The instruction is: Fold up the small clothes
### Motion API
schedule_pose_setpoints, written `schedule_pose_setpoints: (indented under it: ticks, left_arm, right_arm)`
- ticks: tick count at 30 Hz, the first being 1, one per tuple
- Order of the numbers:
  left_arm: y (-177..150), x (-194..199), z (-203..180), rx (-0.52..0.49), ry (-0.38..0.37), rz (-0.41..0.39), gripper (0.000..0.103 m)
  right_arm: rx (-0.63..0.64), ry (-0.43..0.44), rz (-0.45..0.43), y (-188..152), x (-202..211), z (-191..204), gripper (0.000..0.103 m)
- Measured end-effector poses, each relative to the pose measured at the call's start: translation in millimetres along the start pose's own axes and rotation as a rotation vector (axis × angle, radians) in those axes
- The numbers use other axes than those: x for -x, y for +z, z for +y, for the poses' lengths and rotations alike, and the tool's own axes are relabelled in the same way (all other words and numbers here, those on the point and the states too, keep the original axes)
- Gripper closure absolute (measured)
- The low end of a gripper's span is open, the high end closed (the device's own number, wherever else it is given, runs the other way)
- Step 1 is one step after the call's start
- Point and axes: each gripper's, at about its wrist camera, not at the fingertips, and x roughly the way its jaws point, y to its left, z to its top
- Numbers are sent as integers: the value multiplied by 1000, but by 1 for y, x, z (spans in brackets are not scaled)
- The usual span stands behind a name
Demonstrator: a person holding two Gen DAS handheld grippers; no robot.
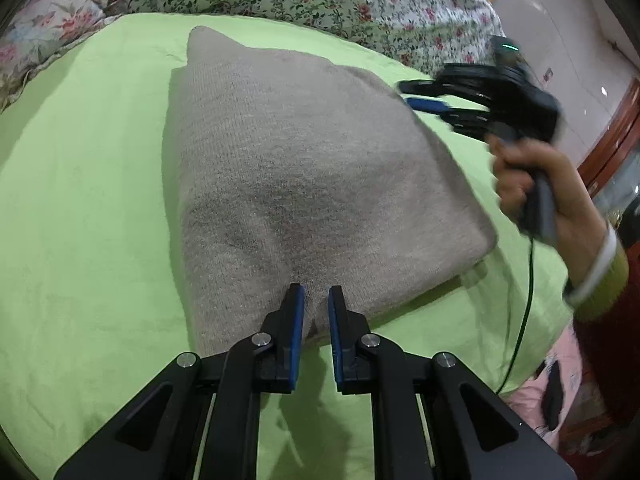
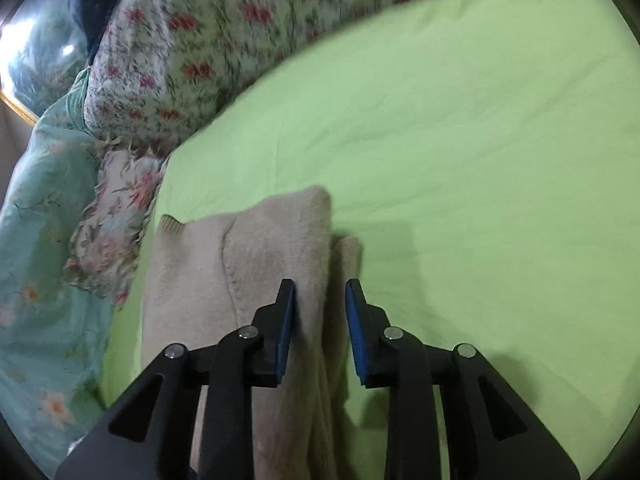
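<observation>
Black, blue-padded left gripper (image 1: 316, 294) sits at six o'clock in its own view, jaws clamped on the near edge of the folded beige knitted garment (image 1: 304, 160), which lies on the lime-green sheet (image 1: 88, 200). At three o'clock the person's right hand (image 1: 532, 184) holds the right gripper (image 2: 320, 294), blurred. In its own view its jaws stand apart over the garment's right edge.
</observation>
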Motion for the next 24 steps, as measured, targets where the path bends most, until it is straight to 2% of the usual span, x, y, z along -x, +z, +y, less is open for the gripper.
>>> schedule_pose_setpoints:
  ticks: [3, 4, 5, 7, 10, 11, 13, 15, 17, 22, 24]
  left_arm:
    - [14, 27, 5, 60, -47, -84, 90]
    - [20, 33, 6, 72, -66, -110, 83]
    - [27, 36, 6, 77, -71, -130, 71]
    - [39, 33, 7, 68, -22, -145, 65]
    - [49, 11, 15, 72, 17, -114, 67]
    - [50, 2, 20, 85, 17, -96, 71]
    - [55, -11, 23, 88, 31, -83, 81]
    - [53, -18, 22, 65, 61, -77, 83]
    - [52, -21, 24, 50, 69, -69, 83]
    - [49, -10, 25, 74, 57, -62, 86]
    - [38, 2, 22, 79, 44, -74, 85]
  right_arm:
    - [106, 46, -45, -21, 37, 31, 75]
    - [139, 47, -47, -31, 45, 40, 75]
    - [170, 55, -40, -42, 50, 50, 75]
    - [196, 66, -9, -58, 47, 57, 75]
    - [196, -1, 39, -78, 28, 54, 75]
    - [180, -41, 61, -82, 17, 46, 75]
    - [151, -68, 87, -88, 2, 31, 81]
    - [101, -37, 86, -90, -4, 16, 81]
    - [123, -41, 91, -89, -5, 17, 81]
    - [138, -61, 84, -95, 8, 29, 79]
    - [140, -60, 76, -107, 23, 35, 78]
